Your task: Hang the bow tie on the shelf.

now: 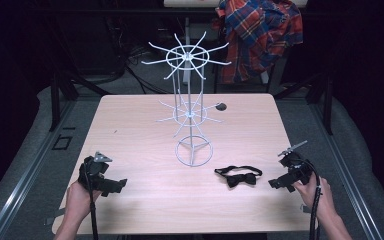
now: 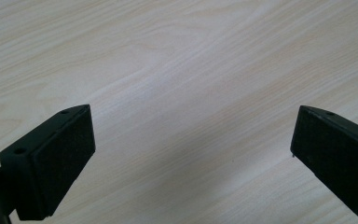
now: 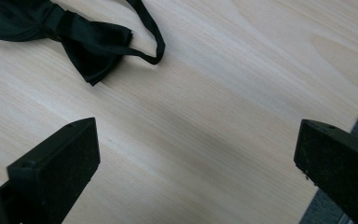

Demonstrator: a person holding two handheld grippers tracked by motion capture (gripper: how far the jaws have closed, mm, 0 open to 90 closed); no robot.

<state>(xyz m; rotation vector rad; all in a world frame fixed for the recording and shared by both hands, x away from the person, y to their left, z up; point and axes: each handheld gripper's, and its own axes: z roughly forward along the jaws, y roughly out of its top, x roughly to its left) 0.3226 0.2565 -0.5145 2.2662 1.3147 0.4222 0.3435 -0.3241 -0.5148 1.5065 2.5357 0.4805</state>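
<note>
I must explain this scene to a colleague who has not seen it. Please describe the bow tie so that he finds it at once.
Start at the wooden table and find the white wire rack standing at its middle. Just to the near right of the rack's ring base lies the bow tie, flat on the wood, close to the right tool. It is the only black cloth item, with a thin strap looped behind it.

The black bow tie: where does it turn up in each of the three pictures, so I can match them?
High view: bow tie lies on the table, right of the wire stand's base, near the right gripper.
Right gripper view: upper left, beyond the open jaws.
Left gripper view: not in it.
Shared landmark: the pale wood tabletop.
</note>
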